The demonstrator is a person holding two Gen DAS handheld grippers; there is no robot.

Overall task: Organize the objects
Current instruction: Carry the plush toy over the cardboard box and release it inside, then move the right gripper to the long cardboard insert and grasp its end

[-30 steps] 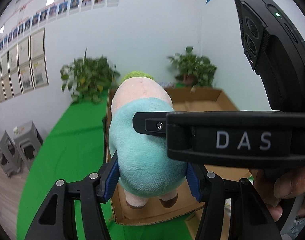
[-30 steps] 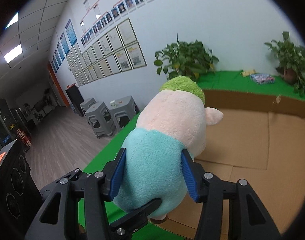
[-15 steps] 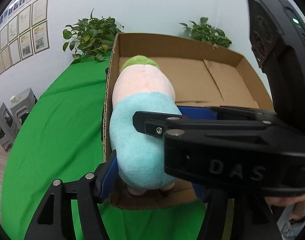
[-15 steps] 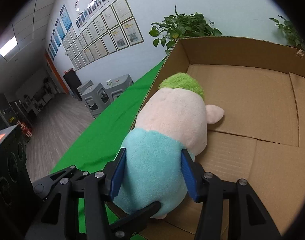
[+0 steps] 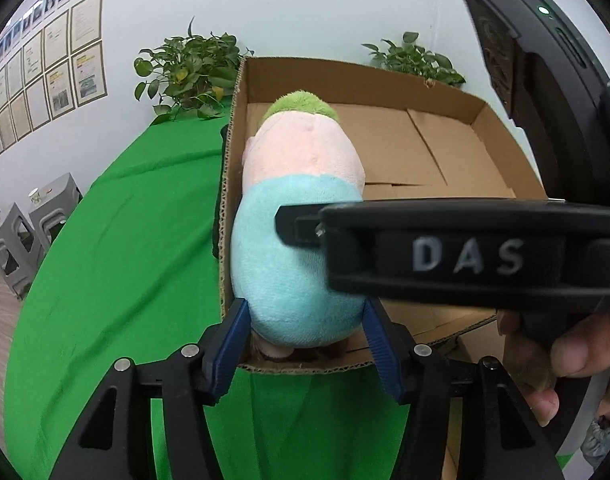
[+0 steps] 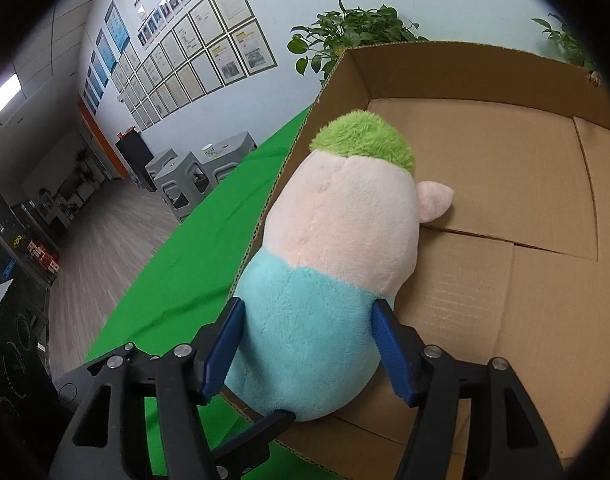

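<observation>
Now, largest to smallest:
Green table cover: bare cloth beside the box's left wall, the widest room for drawing both tools back.
Cardboard box: open-topped; bare floor to the right of the toy and beyond it; its near rim lies just under both tools.
Plush toy: upright in the box's near left corner, close against the left wall, feet on the floor.
Step in hand: setting-down, judged nearly complete.
Right gripper: jaws have just been opening; the toy sits between the pads, hardly pressed if at all.
Left gripper: jaws have just been closing slightly; pads flank the toy's lower body, contact unclear.
Next move: calls for spreading both pairs, then lifting back over the near rim.
</observation>
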